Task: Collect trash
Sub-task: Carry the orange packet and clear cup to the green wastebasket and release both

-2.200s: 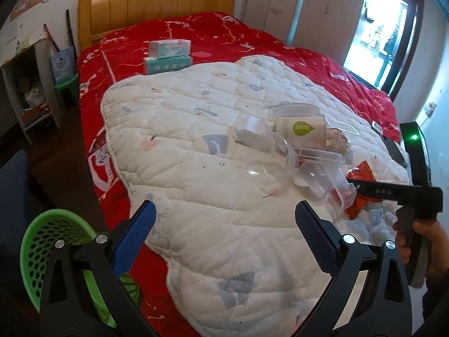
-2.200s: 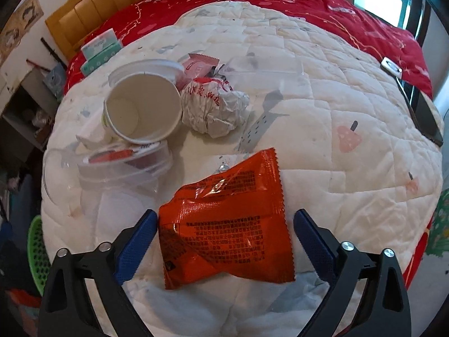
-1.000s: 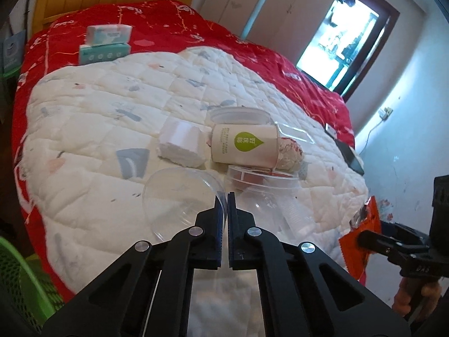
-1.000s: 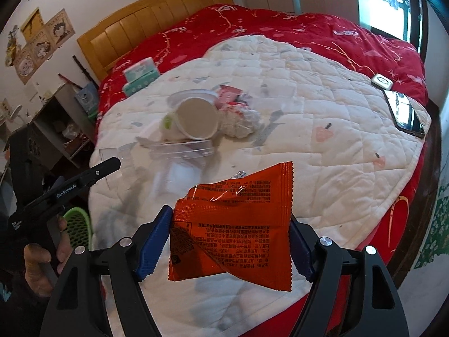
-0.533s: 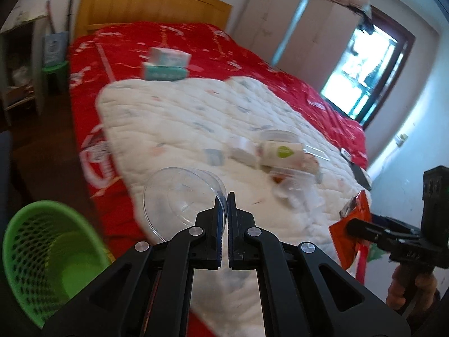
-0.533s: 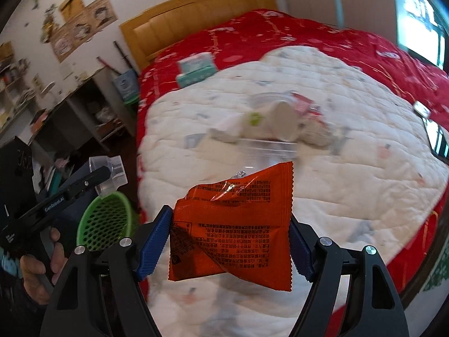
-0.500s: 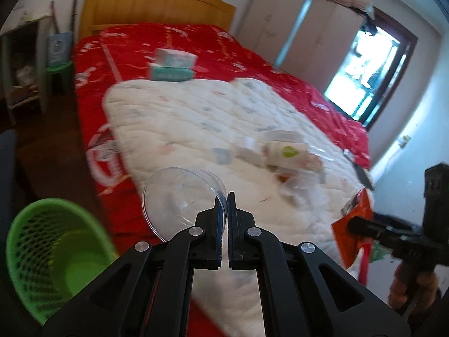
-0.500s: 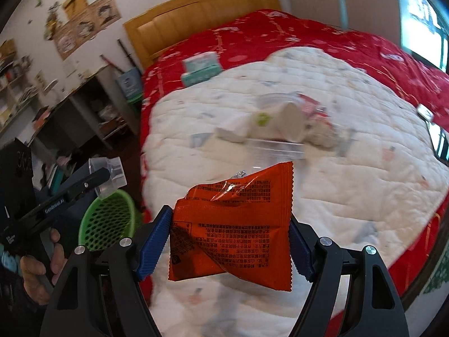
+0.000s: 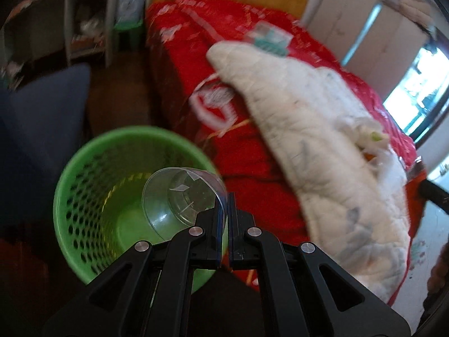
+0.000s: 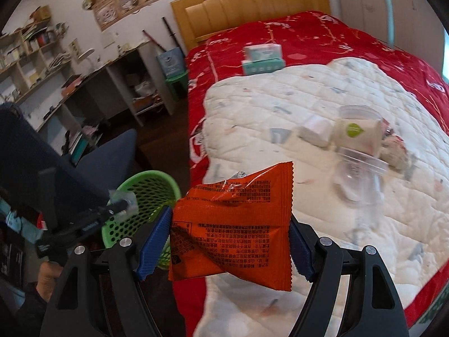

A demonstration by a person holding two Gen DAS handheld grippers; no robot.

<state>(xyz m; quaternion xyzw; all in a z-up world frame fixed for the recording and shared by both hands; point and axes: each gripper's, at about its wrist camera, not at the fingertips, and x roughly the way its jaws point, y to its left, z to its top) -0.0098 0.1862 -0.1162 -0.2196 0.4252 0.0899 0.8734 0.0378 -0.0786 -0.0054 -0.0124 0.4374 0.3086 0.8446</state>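
My left gripper (image 9: pixel 223 210) is shut on the rim of a clear plastic cup (image 9: pixel 179 196) and holds it over the open mouth of a green mesh bin (image 9: pixel 92 196) on the floor beside the bed. In the right wrist view the left gripper (image 10: pixel 123 205) and the cup (image 10: pixel 125 198) hang above the bin (image 10: pixel 146 188). My right gripper (image 10: pixel 228 230) is shut on an orange snack packet (image 10: pixel 233 224), held in the air beside the bed's edge, right of the bin. A paper cup (image 10: pixel 356 133), clear lids (image 10: pixel 362 165), a white tissue wad (image 10: pixel 314 126) and crumpled wrappers lie on the white quilt (image 10: pixel 308 98).
The bed has a red cover (image 10: pixel 308 36) and a wooden headboard (image 10: pixel 249 5). Tissue packs (image 10: pixel 262 59) lie near the pillow end. A dark blue chair (image 10: pixel 42 163) stands left of the bin. Shelves and a desk (image 10: pixel 84 78) line the left wall.
My left gripper has swung left and down with the clear cup, from over the quilt to above the green bin. My right gripper has followed leftward with the orange packet toward the bed's edge.
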